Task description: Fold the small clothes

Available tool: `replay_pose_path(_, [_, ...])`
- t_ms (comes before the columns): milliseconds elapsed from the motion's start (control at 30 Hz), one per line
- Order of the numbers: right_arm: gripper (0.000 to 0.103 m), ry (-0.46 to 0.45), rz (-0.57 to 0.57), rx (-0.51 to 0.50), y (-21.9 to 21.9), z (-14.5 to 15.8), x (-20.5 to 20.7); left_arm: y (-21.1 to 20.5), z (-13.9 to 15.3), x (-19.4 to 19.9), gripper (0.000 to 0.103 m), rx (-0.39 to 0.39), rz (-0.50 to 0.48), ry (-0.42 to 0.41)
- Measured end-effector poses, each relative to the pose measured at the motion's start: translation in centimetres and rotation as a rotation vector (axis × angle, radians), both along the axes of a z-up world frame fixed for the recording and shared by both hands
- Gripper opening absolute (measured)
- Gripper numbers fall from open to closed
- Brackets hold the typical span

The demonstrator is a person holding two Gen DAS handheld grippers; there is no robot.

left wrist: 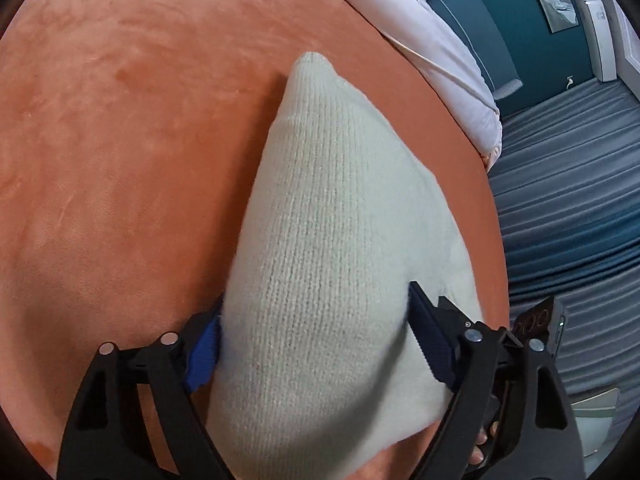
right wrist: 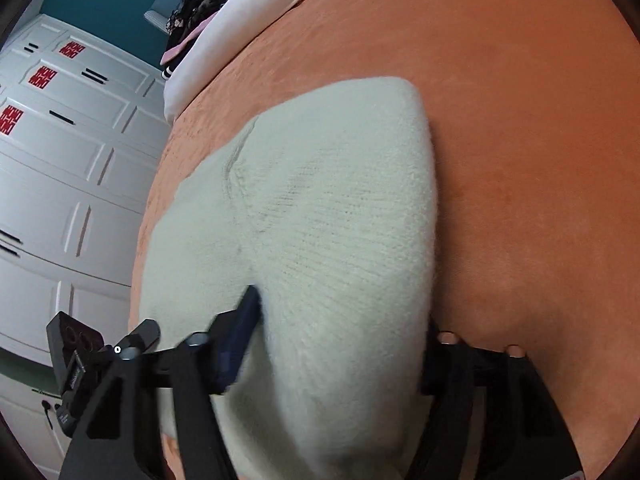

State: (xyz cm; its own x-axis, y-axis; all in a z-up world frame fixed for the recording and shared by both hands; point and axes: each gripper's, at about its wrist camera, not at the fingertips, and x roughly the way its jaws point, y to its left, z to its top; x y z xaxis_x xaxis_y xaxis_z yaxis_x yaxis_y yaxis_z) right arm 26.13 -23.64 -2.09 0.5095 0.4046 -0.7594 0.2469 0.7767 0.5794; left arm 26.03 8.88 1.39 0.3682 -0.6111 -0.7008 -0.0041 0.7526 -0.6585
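Observation:
A pale cream knitted garment (left wrist: 328, 232) lies folded on an orange velvet bed cover (left wrist: 120, 140). My left gripper (left wrist: 316, 336) is wide open, its blue-padded fingers (left wrist: 202, 354) on either side of the garment's near end. In the right wrist view the same garment (right wrist: 320, 220) spreads over the orange cover (right wrist: 520, 120). My right gripper (right wrist: 340, 328) is also open and straddles the garment's near end; its left finger (right wrist: 240, 336) rests on the knit and its right finger is partly hidden behind the fabric.
A white folded duvet (left wrist: 448, 68) lies along the bed's far edge, with dark clothes (right wrist: 196, 12) piled beyond it. White wardrobe doors (right wrist: 60, 160) stand to the left. A blue-grey striped floor (left wrist: 568, 200) lies beside the bed.

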Motion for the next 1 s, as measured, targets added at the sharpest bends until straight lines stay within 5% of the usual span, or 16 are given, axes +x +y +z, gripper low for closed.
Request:
replay_pose_path(100, [0.034, -0.108, 0.056, -0.040, 0.2, 4.5, 0.0, -0.5, 2.4, -0.7, 0.061, 0.009, -0.016, -0.062])
replay_pose_path(233, [0.034, -0.222, 0.057, -0.073, -1.4, 10.4, -2.3, -1.8, 4.9, -2.8, 0.059, -0.040, -0.064, -0.137])
replay_pose_path(367, [0.042, -0.060, 0.048, -0.146, -3.4, 5.6, -3.0, -5.1, 1.4, -3.7, 0.063, 0.117, -0.083, -0.066])
replay_pose_path(433, [0.044, 0.051, 0.017, -0.129, -4.5, 2.8, -3.6, -5.3, 1.8, -5.0, 0.066, 0.150, -0.056, -0.113])
replay_pose_path(533, [0.049, -0.078, -0.034, -0.129, -5.2, 6.1, -6.5, -5.0, 4.9, -7.3, 0.066, 0.263, -0.042, -0.209])
replay_pose_path(633, [0.055, -0.102, -0.025, -0.118, -5.0, 7.1, -8.5, -4.5, 6.8, -9.8, 0.067, 0.309, -0.068, -0.266])
replay_pose_path(700, [0.049, -0.077, -0.009, -0.131, -4.5, 6.0, -8.8, -4.5, 6.3, -11.0, 0.067, 0.328, -0.105, -0.249])
replay_pose_path(733, [0.022, -0.057, 0.003, -0.131, -4.2, 5.3, -8.5, -4.5, 5.7, -11.6, 0.066, 0.344, -0.117, -0.231])
replay_pose_path(800, [0.016, -0.048, 0.037, -0.160, -3.2, 5.1, -7.3, -4.8, 4.8, -11.7, 0.057, 0.374, -0.131, -0.200])
replay_pose_path(933, [0.014, -0.239, 0.112, -0.246, -0.9, 12.1, -7.0, -4.5, 3.6, -12.8, 0.056, 0.416, -0.119, -0.197])
replay_pose_path(1000, [0.013, -0.270, 0.133, -0.279, -0.4, 13.2, -6.6, -4.4, 3.0, -12.8, 0.056, 0.432, -0.111, -0.198])
